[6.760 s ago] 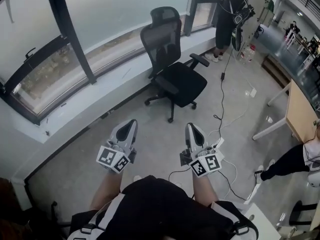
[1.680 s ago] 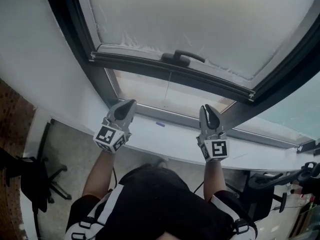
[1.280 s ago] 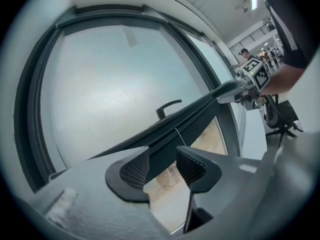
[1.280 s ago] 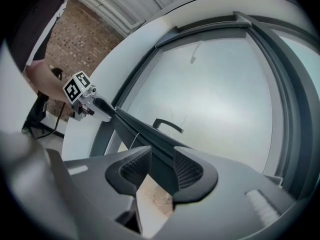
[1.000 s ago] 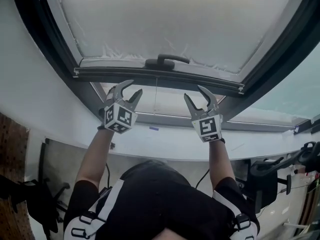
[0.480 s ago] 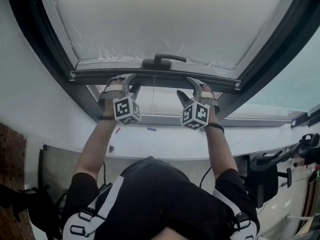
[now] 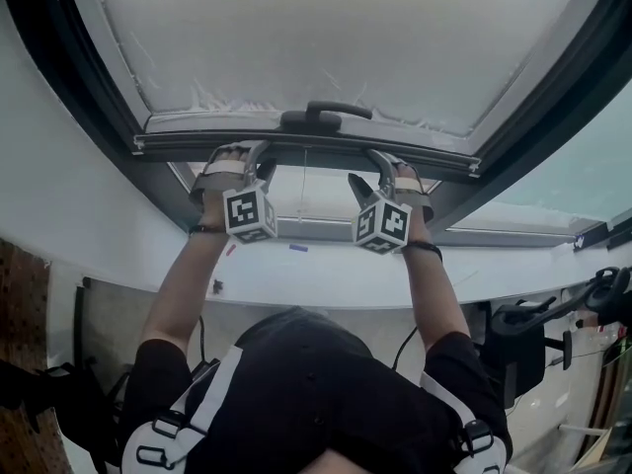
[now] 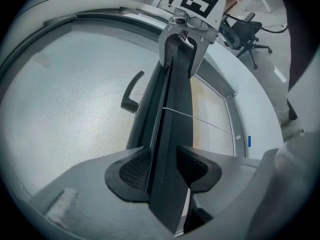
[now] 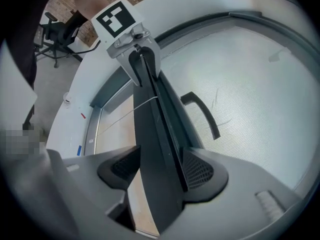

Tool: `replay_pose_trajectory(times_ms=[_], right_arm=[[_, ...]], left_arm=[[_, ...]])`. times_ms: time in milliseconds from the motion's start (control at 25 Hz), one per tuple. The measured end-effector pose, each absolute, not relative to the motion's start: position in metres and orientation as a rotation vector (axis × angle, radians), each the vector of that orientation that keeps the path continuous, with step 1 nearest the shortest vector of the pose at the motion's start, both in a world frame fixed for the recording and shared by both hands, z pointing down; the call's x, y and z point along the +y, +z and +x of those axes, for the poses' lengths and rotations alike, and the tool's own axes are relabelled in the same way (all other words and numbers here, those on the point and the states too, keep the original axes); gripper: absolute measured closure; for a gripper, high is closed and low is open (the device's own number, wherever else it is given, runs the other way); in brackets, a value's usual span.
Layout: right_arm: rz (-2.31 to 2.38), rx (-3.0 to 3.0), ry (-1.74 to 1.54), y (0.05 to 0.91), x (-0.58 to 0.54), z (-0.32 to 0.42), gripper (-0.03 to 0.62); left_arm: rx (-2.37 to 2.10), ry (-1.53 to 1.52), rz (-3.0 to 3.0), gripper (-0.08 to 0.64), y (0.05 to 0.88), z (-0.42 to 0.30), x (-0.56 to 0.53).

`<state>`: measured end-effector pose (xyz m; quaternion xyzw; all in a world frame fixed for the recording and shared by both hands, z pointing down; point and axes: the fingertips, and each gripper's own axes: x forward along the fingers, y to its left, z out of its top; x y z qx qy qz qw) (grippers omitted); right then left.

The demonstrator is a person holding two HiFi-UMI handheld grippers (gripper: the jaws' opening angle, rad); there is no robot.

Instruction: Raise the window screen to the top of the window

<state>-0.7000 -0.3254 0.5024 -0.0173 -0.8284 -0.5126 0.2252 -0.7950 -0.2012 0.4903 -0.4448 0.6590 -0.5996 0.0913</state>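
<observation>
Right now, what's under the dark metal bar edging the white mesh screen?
Under the dark metal bar: a gap with a pale tan ledge and a thin white cord. The bar hides the cord's upper end.

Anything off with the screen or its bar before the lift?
One thing: along the lower edge of the screen, just above the bottom bar, the mesh looks puckered and ragged near both ends, as if bunched or pulling loose. The bar and handle look intact.
</observation>
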Motion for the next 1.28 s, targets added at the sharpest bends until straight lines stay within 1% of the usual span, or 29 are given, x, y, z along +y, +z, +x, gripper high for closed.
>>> replay_pose_trajectory(times_ms=[320,440,560,680,880,1040,1160,1280], right_arm=[[-0.080,-2.106,-1.477,0.512,-0.327,-0.697,0.334],[-0.089,-2.084,-1.484,0.514,-0.326,-0.697,0.351],[-0.087,-2.074,-1.485,0.515,-0.327,-0.695,0.336],[-0.062,-2.116,-1.457,0.507,-0.328,-0.696,0.375],[-0.008,-2.192,-1.483,0.481,-0.332,-0.699,0.388],[0.064,-2.280,-1.475,0.445,-0.333,-0.704,0.399],[0.108,-2.323,-1.460,0.435,-0.334,-0.703,0.397],[0.125,-2.348,-1.455,0.432,-0.333,-0.703,0.397]], left_arm=[[2.016,-1.732,-1.348,0.385,0.492,-0.792,-0.202],[2.038,-1.742,-1.315,0.407,0.493,-0.793,-0.202],[2.045,-1.777,-1.375,0.417,0.494,-0.792,-0.199],[2.011,-1.825,-1.447,0.423,0.494,-0.790,-0.200],[1.998,-1.773,-1.421,0.429,0.463,-0.792,-0.201],[2.003,-1.739,-1.322,0.458,0.428,-0.796,-0.203],[2.011,-1.707,-1.272,0.516,0.412,-0.798,-0.203],[2.004,-1.697,-1.258,0.525,0.410,-0.798,-0.203]])
